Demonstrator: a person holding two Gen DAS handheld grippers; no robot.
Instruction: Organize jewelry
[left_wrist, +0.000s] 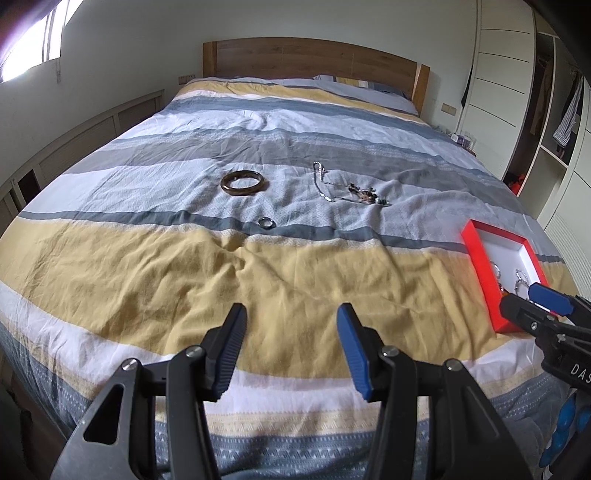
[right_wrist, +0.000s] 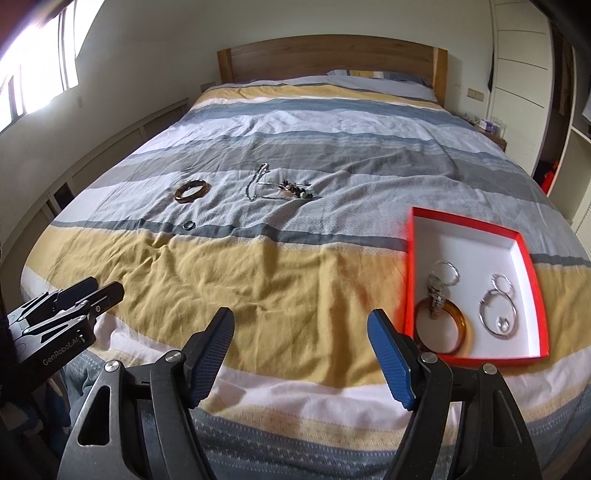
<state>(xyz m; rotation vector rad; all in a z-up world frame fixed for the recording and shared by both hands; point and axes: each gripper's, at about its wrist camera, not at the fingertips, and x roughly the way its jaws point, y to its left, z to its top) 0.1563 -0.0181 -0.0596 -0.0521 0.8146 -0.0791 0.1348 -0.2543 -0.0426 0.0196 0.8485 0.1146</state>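
Jewelry: bangle (left_wrist: 243, 182), ring (left_wrist: 264, 222), chain (left_wrist: 322, 182) on bed (left_wrist: 147, 266), 12 o'clock.
Tongs: left tongs (left_wrist: 291, 347), right tongs (right_wrist: 301, 354) both wide, empty.
Next: I reach for ring, carry to red box (right_wrist: 476, 229).

Bed (right_wrist: 295, 288): carries all items.
Tray (right_wrist: 537, 317): right, near the foot edge; holds rings and a bangle (right_wrist: 460, 325).
Bracelet (right_wrist: 191, 191): mid-bed, left.
Necklace (right_wrist: 255, 184): right of bracelet.
Small ring (right_wrist: 188, 225): before the bracelet.

Home bedroom: striped bed (left_wrist: 258, 258) w/ wooden headboard (left_wrist: 310, 59), wardrobe (left_wrist: 498, 74).
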